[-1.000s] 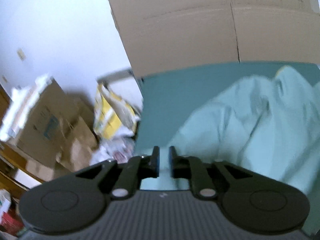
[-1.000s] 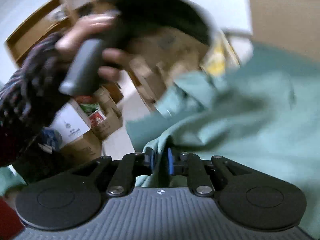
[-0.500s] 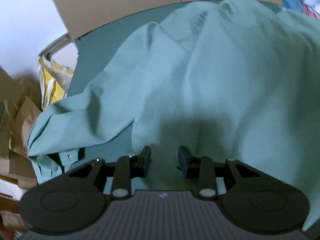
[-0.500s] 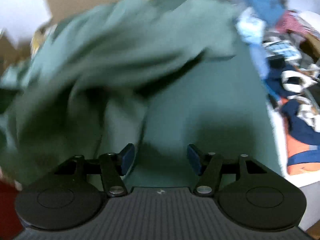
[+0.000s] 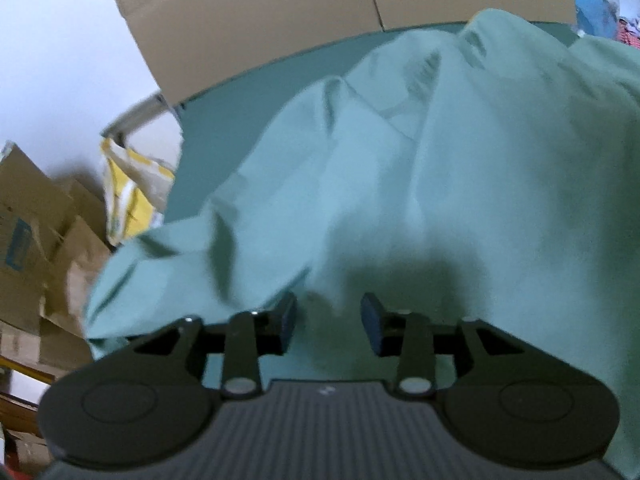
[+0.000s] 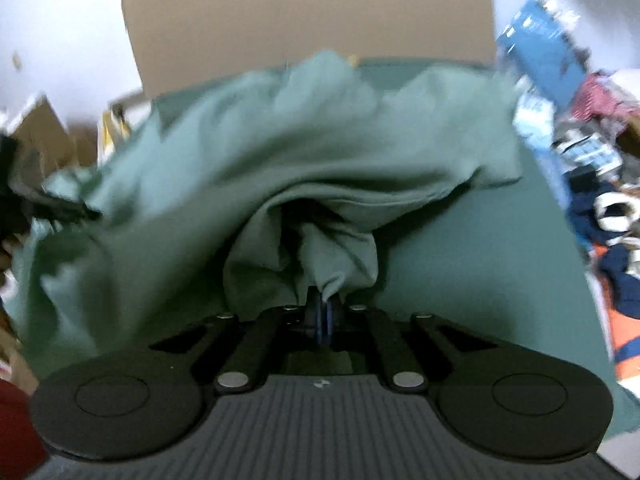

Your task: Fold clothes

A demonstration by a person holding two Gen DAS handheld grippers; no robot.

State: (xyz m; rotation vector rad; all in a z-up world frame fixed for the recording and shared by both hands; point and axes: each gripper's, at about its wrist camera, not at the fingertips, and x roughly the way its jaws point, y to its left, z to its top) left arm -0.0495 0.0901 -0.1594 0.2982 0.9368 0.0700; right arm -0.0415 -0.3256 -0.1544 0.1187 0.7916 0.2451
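- The right gripper (image 6: pixel 325 316) has its jaws pressed together on a bunched fold of the pale green shirt (image 6: pixel 280 168); half a second ago those jaws stood wide apart over bare surface, with no cloth between them.
- The left gripper (image 5: pixel 329 322) has its jaws spread with a clear gap; the shirt (image 5: pixel 420 184) lies just beyond and under the blue pads (image 5: pixel 370 322), but nothing is clamped between them. The gap is wider than half a second ago, and a second ago they were nearly together.
- From the right grip the cloth rises into a dark tunnel-like fold and spreads away to the left and rear in loose ridges.
- In the left wrist view the shirt covers most of the teal surface (image 5: pixel 240 120), and a rumpled part hangs past its left edge.
- In the right wrist view a bare stretch of the surface (image 6: pixel 480 264) shows to the right of the shirt.
- A large cardboard sheet (image 5: pixel 320 12) stands behind the surface against a white wall (image 5: pixel 60 60).
- To the left are cardboard boxes (image 5: pixel 36 232) and a yellow and white bag (image 5: pixel 128 196).
- To the right lies a heap of mixed clothes (image 6: pixel 600 208) in blue, navy, orange and white.
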